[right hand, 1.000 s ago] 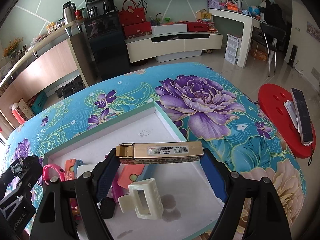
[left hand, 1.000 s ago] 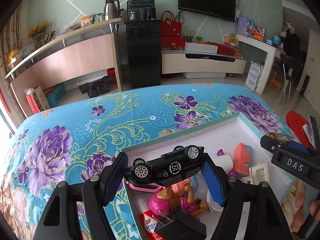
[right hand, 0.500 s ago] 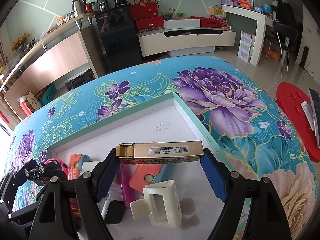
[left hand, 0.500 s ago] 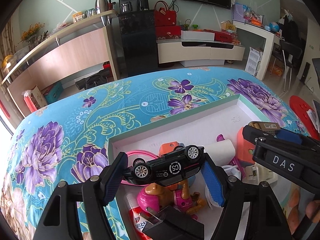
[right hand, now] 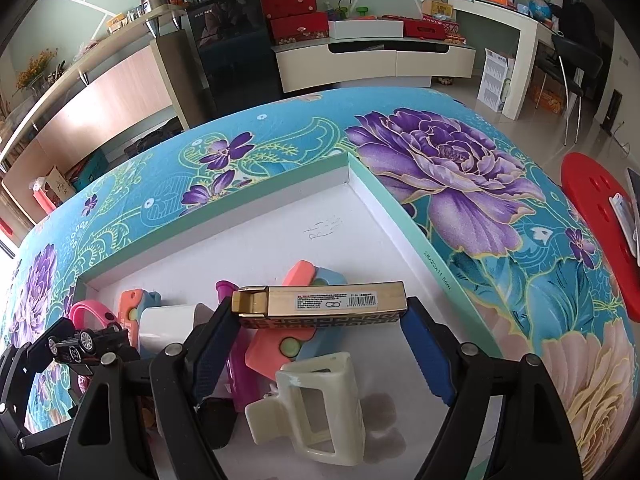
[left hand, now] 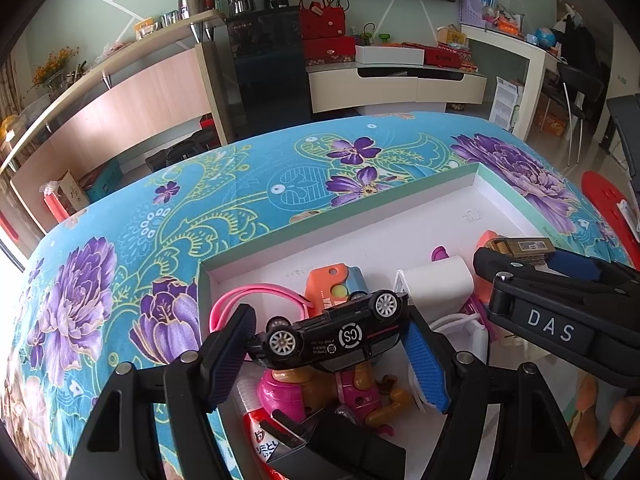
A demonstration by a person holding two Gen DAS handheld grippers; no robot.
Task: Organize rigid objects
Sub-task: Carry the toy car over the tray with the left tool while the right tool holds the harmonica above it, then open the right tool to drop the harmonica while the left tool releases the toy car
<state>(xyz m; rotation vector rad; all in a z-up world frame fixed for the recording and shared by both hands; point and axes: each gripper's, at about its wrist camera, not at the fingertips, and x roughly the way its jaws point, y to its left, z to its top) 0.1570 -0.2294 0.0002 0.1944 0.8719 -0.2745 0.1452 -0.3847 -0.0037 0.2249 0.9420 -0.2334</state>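
Note:
My left gripper (left hand: pixel 328 344) is shut on a black toy car (left hand: pixel 328 338), held upside down by its ends above the left part of a shallow white box (left hand: pixel 344 216). My right gripper (right hand: pixel 320 320) is shut on a long gold box (right hand: pixel 320 303), held crosswise over the middle of the same white box (right hand: pixel 280 208). In the left wrist view the right gripper (left hand: pixel 520 258) shows at the right with the gold box (left hand: pixel 520 247). The left gripper (right hand: pixel 86 350) and the car (right hand: pixel 80 346) appear at the lower left of the right wrist view.
In the box lie a cream hair claw (right hand: pixel 316 404), orange-and-blue toys (right hand: pixel 296 340), a white cylinder (left hand: pixel 434 284), a pink band (left hand: pixel 256 294), a pink figure (left hand: pixel 316 396) and a red tube (left hand: pixel 260 436). The box rests on a flowered blue cloth (left hand: pixel 120 248). A red stool (right hand: pixel 592 216) stands right.
Both grippers have sunk toward the white box with their loads still held. The box and its contents now fill more of both views, and the right gripper shows closer in the left view.

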